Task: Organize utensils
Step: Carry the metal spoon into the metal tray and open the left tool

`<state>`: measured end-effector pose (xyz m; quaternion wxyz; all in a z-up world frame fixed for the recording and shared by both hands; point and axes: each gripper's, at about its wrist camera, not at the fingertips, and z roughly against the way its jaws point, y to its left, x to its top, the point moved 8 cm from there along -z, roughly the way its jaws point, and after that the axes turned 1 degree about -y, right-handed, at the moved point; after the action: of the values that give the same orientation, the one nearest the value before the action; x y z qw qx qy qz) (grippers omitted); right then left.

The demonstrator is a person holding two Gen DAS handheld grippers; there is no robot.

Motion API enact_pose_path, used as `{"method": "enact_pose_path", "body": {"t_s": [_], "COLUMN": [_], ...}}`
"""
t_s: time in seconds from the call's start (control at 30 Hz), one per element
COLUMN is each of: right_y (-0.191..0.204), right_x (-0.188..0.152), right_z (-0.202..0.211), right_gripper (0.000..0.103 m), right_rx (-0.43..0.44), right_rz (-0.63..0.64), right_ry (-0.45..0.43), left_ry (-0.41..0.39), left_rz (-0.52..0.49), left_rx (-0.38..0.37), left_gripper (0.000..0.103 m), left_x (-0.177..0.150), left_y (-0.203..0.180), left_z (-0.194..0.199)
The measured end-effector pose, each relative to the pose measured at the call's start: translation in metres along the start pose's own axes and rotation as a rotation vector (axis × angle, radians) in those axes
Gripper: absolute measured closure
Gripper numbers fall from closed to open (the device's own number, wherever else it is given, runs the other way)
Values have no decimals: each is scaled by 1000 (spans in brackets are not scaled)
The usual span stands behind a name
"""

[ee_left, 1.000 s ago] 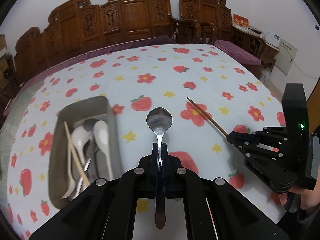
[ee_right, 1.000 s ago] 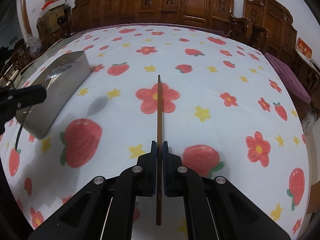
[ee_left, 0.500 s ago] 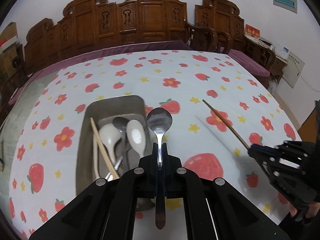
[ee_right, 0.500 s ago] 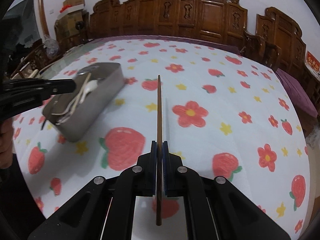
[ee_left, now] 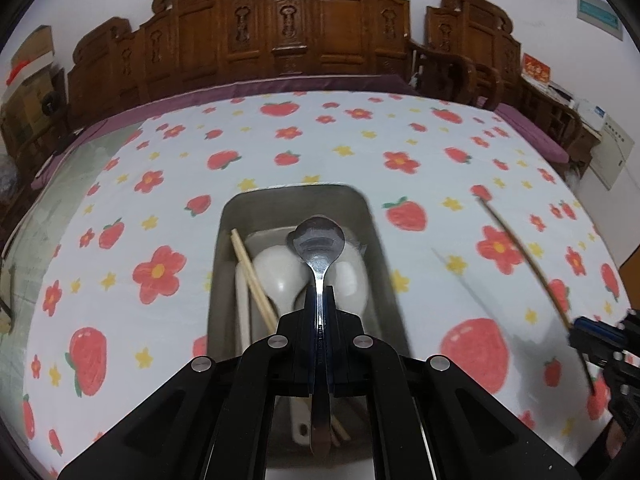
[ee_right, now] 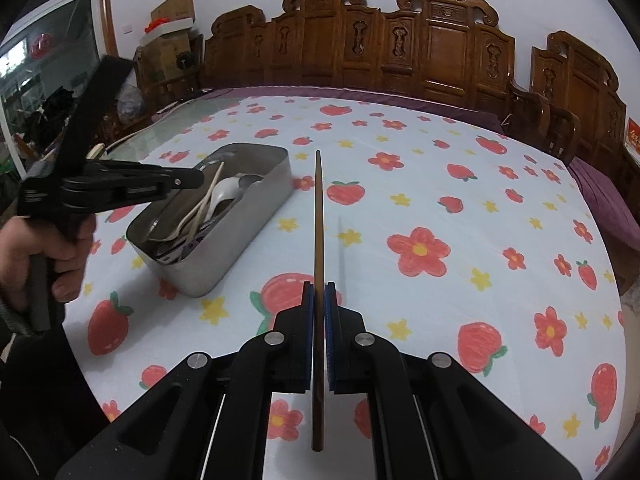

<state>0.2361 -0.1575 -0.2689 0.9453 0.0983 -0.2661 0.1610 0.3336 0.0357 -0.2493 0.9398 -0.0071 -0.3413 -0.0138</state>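
Observation:
My left gripper (ee_left: 319,300) is shut on a metal spoon (ee_left: 319,240) and holds it above the steel tray (ee_left: 384,248). The tray holds white ceramic spoons (ee_left: 280,272), a pale chopstick (ee_left: 252,276) and other utensils. My right gripper (ee_right: 319,292) is shut on a dark brown chopstick (ee_right: 318,216), held above the tablecloth to the right of the tray (ee_right: 240,240). The left gripper (ee_right: 192,179) shows in the right wrist view over the tray's near left end. The right gripper (ee_left: 580,326) and its chopstick (ee_left: 516,244) show at the right of the left wrist view.
The table carries a white cloth with strawberries and flowers (ee_right: 440,200). Carved wooden chairs (ee_right: 400,40) line the far edge. A hand (ee_right: 24,248) holds the left gripper at the table's left edge.
My left gripper has carried the spoon leftward from beside the tray to over it. My right gripper has lifted and moved nearer the tray with the chopstick.

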Motion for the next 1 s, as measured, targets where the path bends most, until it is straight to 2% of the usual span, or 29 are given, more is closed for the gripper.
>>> {"method": "enact_pose_path", "body": {"t_s": [0.53, 0.63, 0.7, 0.77, 0.87, 0.93, 1.0], "right_y": [5, 6, 6, 7, 9, 11, 12], "right_x": [-2, -1, -1, -1, 0, 0, 1], "right_z": [-7, -7, -7, -7, -6, -6, -5], "right_gripper": [97, 97, 97, 97, 97, 97, 97], "right_rx": [4, 5, 5, 6, 10, 9, 10], "right_rz": [5, 6, 5, 5, 5, 6, 4], "right_ry": [15, 14, 13, 12, 11, 10, 8], "left_ry": [64, 50, 42, 22, 2, -16, -30], "left_rz": [26, 32, 31, 32, 41, 53, 54], "left_rx": [20, 10, 10, 5, 0, -10, -12], "left_gripper": [100, 94, 81, 72, 67, 58, 44], "left_x": [-10, -11, -11, -12, -14, -15, -17], "left_y": [15, 16, 16, 16, 17, 18, 18], "left_z": [-40, -35, -31, -22, -8, 2, 11]}}
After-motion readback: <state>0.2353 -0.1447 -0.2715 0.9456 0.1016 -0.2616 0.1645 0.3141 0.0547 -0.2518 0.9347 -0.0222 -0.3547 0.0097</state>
